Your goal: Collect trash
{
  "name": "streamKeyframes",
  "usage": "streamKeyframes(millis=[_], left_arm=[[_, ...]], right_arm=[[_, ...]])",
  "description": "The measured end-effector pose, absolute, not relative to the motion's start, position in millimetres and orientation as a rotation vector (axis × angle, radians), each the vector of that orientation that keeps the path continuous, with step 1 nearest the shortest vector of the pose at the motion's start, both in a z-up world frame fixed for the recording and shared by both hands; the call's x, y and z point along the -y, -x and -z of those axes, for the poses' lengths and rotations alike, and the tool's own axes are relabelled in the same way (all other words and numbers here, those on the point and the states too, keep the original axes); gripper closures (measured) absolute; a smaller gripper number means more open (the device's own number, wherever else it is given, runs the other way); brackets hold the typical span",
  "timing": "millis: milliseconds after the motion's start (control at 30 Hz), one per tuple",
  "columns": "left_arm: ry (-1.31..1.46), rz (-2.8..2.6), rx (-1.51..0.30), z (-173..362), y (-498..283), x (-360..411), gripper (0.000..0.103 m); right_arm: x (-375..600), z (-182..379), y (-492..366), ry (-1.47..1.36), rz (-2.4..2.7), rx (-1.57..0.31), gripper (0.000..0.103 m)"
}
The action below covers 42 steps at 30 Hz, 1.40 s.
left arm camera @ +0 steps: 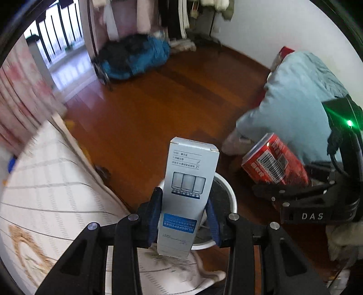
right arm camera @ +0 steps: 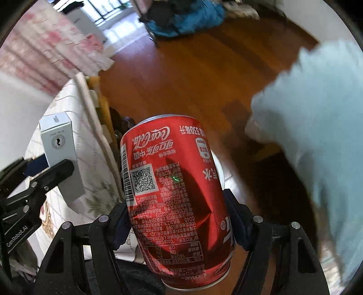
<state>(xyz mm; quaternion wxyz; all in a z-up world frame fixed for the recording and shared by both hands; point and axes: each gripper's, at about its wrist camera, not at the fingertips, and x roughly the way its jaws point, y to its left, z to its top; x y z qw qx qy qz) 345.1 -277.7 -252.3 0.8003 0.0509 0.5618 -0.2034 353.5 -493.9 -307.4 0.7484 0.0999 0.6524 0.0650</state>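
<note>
My left gripper (left arm camera: 185,212) is shut on a tall white and blue carton (left arm camera: 189,181), held upright above a white round bin (left arm camera: 223,188) with a dark liner. The same carton (right arm camera: 60,154) shows at the left of the right wrist view, with the left gripper (right arm camera: 48,173) around it. My right gripper (right arm camera: 179,217) is shut on a dented red cola can (right arm camera: 172,192), held upside down. In the left wrist view the can (left arm camera: 275,160) and the right gripper (left arm camera: 292,192) hang just right of the bin.
A bed with a checked cream cover (left arm camera: 52,190) fills the left. A light blue quilt (left arm camera: 295,95) lies on the right. The brown wooden floor (left arm camera: 158,102) stretches ahead to a blue bag (left arm camera: 138,56) and hanging clothes (left arm camera: 145,15).
</note>
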Motion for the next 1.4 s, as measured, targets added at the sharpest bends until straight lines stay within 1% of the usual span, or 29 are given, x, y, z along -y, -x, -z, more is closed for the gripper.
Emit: streamKeyframes(millis=[200, 367, 567, 667, 700, 733, 767, 800, 833, 1100, 1400], left_arm=[[-0.050, 0.438, -1.336, 302.0, -363.7, 294.6, 0.069], [-0.026, 0.429, -1.409, 330.7, -370.4, 301.4, 0.068], [-0.021, 0.389, -1.445, 345.3, -367.1, 308.0, 0.067], [-0.031, 0.380, -1.444, 345.4, -366.6, 308.9, 0.060], [-0.038, 0.374, -1.442, 345.8, -366.7, 309.2, 0.051], [-0.042, 0.366, -1.435, 343.5, -366.1, 308.9, 0.035], [-0.046, 0.361, -1.427, 341.0, -365.6, 308.2, 0.026], [-0.055, 0.351, -1.421, 338.0, -363.9, 308.1, 0.012], [-0.060, 0.345, -1.417, 336.1, -362.9, 306.8, 0.008], [-0.090, 0.291, -1.352, 297.6, -339.5, 300.9, 0.007], [-0.078, 0.281, -1.231, 219.2, -281.6, 295.2, 0.006]], right_arm=[[501.1, 381.9, -360.4, -0.337, -0.124, -1.521, 0.029], [498.5, 424.7, -365.6, -0.378, -0.109, -1.559, 0.029], [496.1, 440.5, -370.1, -0.367, -0.090, -1.571, 0.029], [497.5, 440.2, -370.3, -0.342, -0.073, -1.575, 0.029], [498.8, 439.1, -370.2, -0.329, -0.066, -1.575, 0.028], [499.0, 436.7, -369.0, -0.315, -0.059, -1.572, 0.027], [499.8, 432.6, -366.8, -0.304, -0.051, -1.569, 0.017], [501.6, 427.1, -364.1, -0.292, -0.044, -1.566, 0.008], [502.2, 421.8, -361.4, -0.279, -0.035, -1.560, 0.006], [503.8, 354.7, -326.7, -0.194, -0.012, -1.461, 0.005], [516.5, 250.0, -266.1, -0.204, -0.037, -1.302, 0.004]])
